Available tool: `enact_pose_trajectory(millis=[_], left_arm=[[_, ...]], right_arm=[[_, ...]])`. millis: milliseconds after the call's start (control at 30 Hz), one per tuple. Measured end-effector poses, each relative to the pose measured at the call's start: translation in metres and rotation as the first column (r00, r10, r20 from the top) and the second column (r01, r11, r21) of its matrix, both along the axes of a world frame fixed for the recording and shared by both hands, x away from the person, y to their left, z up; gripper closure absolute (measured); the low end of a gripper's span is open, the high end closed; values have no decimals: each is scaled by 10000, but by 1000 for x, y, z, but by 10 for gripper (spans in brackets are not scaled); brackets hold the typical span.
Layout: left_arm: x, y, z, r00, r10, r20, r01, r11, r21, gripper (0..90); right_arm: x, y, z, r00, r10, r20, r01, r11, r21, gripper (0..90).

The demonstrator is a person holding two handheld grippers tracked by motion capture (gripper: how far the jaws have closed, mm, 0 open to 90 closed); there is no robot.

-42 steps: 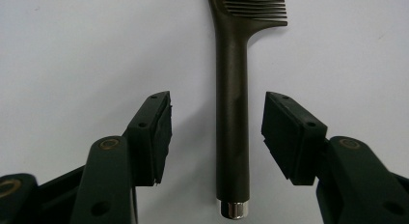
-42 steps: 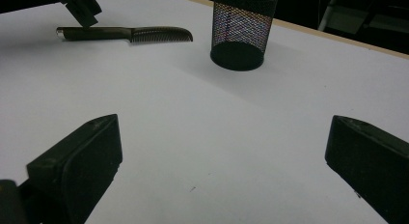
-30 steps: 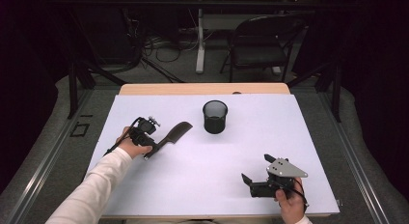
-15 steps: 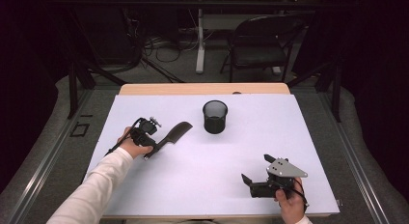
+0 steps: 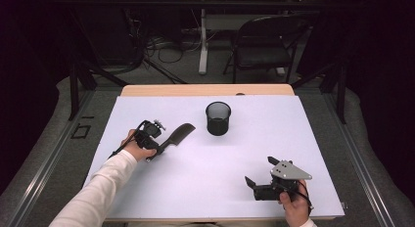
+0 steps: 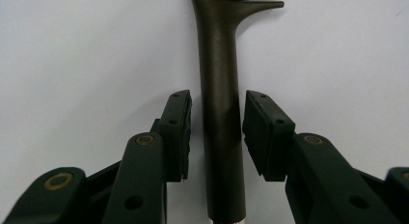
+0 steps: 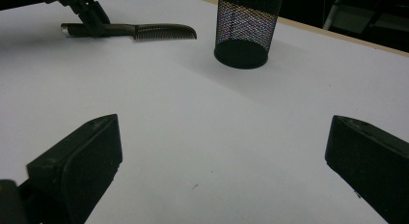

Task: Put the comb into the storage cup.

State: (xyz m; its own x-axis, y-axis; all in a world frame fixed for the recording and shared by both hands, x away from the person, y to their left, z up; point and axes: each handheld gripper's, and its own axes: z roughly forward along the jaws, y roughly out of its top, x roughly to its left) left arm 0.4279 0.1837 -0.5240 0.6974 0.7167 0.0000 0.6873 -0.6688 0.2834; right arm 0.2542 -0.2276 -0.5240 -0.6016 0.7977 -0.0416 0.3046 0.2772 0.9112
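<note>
A dark comb (image 5: 178, 135) lies flat on the white table (image 5: 215, 173), left of the middle, its teeth toward the black mesh cup (image 5: 218, 118). My left gripper (image 5: 160, 146) sits low over the comb's handle (image 6: 219, 89), one jaw on each side. The jaws have just been closing; a narrow gap still shows at the left pad, so they stand open around the handle. My right gripper (image 5: 259, 170) rests near the front right edge, open wide with nothing in it (image 7: 224, 125). From there the comb (image 7: 144, 30) and the left gripper (image 7: 91, 16) show far off.
The mesh cup (image 7: 246, 26) stands upright behind the table's middle, a hand's width right of the comb's teeth. A wooden strip (image 5: 205, 90) edges the table's far side. A dark chair (image 5: 264, 46) and cables are on the floor beyond.
The left gripper's jaws have drawn slightly closer around the comb handle. Both hands and the comb stay where they were.
</note>
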Motion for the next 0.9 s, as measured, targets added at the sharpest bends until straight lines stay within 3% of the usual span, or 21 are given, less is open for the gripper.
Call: enact_pose_trajectory(millis=[900], left_arm=[[-1, -3, -3, 10000, 1, -9, -1, 9998, 212, 702]], right_arm=[[0, 0, 0, 10000, 32, -37, -32, 10000, -11, 0]])
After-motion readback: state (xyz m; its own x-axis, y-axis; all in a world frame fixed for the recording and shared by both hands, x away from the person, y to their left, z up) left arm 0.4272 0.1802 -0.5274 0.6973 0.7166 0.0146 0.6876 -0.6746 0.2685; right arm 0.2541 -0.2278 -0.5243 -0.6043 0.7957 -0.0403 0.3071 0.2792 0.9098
